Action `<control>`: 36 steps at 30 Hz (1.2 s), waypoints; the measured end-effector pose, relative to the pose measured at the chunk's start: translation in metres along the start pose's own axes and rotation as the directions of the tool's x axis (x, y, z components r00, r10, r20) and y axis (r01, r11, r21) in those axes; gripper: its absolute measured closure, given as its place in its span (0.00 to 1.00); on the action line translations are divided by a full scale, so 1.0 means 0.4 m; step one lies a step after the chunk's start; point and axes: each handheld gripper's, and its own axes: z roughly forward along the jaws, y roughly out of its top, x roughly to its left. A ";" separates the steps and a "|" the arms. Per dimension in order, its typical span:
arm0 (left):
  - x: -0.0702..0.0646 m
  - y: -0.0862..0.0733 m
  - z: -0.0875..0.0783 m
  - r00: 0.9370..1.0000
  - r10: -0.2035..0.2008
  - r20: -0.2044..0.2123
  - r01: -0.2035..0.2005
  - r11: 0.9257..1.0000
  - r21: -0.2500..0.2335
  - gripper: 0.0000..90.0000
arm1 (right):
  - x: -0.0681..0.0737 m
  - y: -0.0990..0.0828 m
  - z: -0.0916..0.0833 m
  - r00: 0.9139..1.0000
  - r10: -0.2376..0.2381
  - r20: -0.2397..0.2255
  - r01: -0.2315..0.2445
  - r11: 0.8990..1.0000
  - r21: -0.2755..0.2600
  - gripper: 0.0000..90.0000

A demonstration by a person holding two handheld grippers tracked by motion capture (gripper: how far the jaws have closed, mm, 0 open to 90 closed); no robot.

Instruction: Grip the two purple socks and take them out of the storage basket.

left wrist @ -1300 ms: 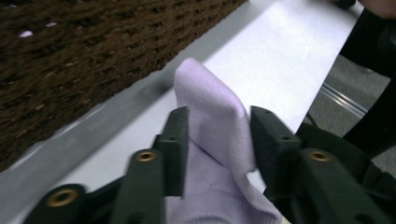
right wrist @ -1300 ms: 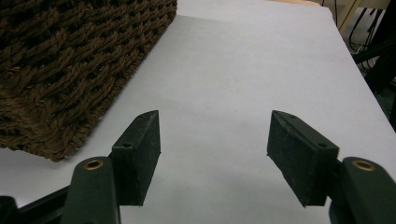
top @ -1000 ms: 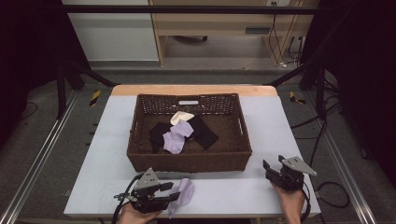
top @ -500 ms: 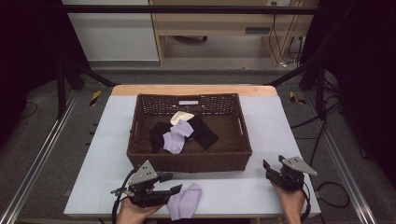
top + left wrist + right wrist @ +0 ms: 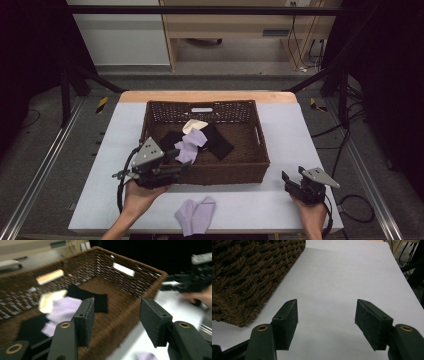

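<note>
A brown wicker basket stands mid-table. Inside lie a lilac sock, black socks and a cream sock. Another lilac sock lies flat on the white table near its front edge. My left gripper hovers raised at the basket's front left corner; its jaws have just opened and hold nothing. My right gripper rests open on the table at the front right, with bare tabletop between its jaws.
The white table has free strips left and right of the basket. A black frame and cables surround the table. Beyond the far edge stands a wooden shelf.
My left gripper let go of the lilac sock, which now lies at the table's front edge. The gripper rose and moved toward the basket's front left corner. The right gripper stayed still.
</note>
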 end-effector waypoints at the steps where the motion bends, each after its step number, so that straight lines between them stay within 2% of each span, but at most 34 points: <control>1: 0.010 0.011 0.005 1.000 0.000 -0.011 0.000 1.000 0.003 0.50 | 0.000 0.000 0.000 1.000 0.001 0.000 -0.001 1.000 0.001 0.39; 2: 0.010 0.011 0.005 1.000 0.000 -0.011 0.000 1.000 0.003 0.50 | 0.000 0.000 0.000 1.000 0.001 -0.001 -0.001 1.000 0.001 0.39; 4: 0.038 0.039 0.023 0.999 -0.007 -0.043 0.007 1.000 0.005 0.50 | -0.001 0.000 0.000 1.000 -0.003 0.000 0.003 1.000 0.000 0.39; 6: 0.047 0.047 0.029 0.999 -0.008 -0.054 0.008 1.000 0.004 0.50 | 0.000 0.000 0.000 1.000 0.000 -0.002 0.000 1.000 0.001 0.39; 7: 0.064 0.063 0.040 0.997 -0.003 -0.075 0.003 1.000 0.004 0.50 | -0.001 0.000 0.001 1.000 -0.001 -0.001 0.001 1.000 0.002 0.39; 10: 0.090 0.082 0.065 0.994 -0.005 -0.105 0.006 1.000 0.008 0.50 | -0.001 0.000 0.001 1.000 -0.001 -0.001 0.001 1.000 0.002 0.39; 13: 0.114 0.095 0.094 0.990 0.018 -0.140 -0.015 1.000 0.019 0.50 | -0.001 0.000 0.001 1.000 -0.002 -0.001 0.002 1.000 0.003 0.39; 17: 0.145 0.103 0.135 0.985 0.034 -0.170 -0.029 0.999 0.034 0.50 | -0.001 0.000 0.001 1.000 -0.001 -0.003 0.001 1.000 0.003 0.40; 19: 0.151 0.103 0.148 0.984 0.025 -0.176 -0.019 0.999 0.031 0.50 | -0.001 0.000 0.001 1.000 -0.001 -0.003 0.001 1.000 0.004 0.40; 22: 0.177 0.094 0.193 0.981 0.012 -0.193 -0.003 0.999 0.047 0.49 | -0.001 0.000 0.001 1.000 -0.002 -0.003 0.002 1.000 0.004 0.40; 23: 0.177 0.094 0.193 0.981 0.012 -0.193 -0.003 0.999 0.047 0.49 | -0.001 0.000 0.001 1.000 -0.002 -0.003 0.002 1.000 0.004 0.40; 24: 0.190 0.087 0.216 0.980 0.004 -0.197 0.009 0.998 0.068 0.49 | -0.001 0.000 0.002 1.000 -0.003 -0.003 0.003 1.000 0.004 0.40; 25: 0.190 0.087 0.216 0.980 0.004 -0.197 0.009 0.998 0.068 0.49 | -0.001 0.000 0.002 1.000 -0.003 -0.003 0.003 1.000 0.004 0.40; 27: 0.208 0.076 0.251 0.980 -0.003 -0.199 0.023 0.995 0.100 0.49 | -0.001 0.000 0.002 1.000 -0.003 -0.004 0.003 1.000 0.006 0.40; 30: 0.220 0.063 0.279 0.980 0.006 -0.200 0.023 0.990 0.142 0.49 | -0.001 0.000 0.002 1.000 -0.003 -0.004 0.003 1.000 0.007 0.40; 31: 0.220 0.063 0.279 0.980 0.006 -0.200 0.023 0.990 0.142 0.49 | -0.001 0.000 0.002 1.000 -0.003 -0.004 0.003 1.000 0.007 0.40; 32: 0.226 0.054 0.299 0.980 0.007 -0.200 0.029 0.984 0.175 0.49 | -0.001 0.001 0.002 1.000 0.000 -0.005 0.000 1.000 0.010 0.40; 33: 0.226 0.054 0.299 0.980 0.007 -0.200 0.029 0.984 0.175 0.49 | -0.001 0.001 0.002 1.000 0.000 -0.005 0.000 1.000 0.010 0.40; 34: 0.233 0.046 0.316 0.981 0.000 -0.193 0.040 0.978 0.206 0.49 | -0.001 0.001 0.003 1.000 -0.002 -0.005 0.002 1.000 0.013 0.40; 36: 0.239 0.046 0.322 0.983 -0.008 -0.183 0.049 0.975 0.217 0.49 | 0.000 0.000 0.002 1.000 -0.005 -0.004 0.005 1.000 0.006 0.40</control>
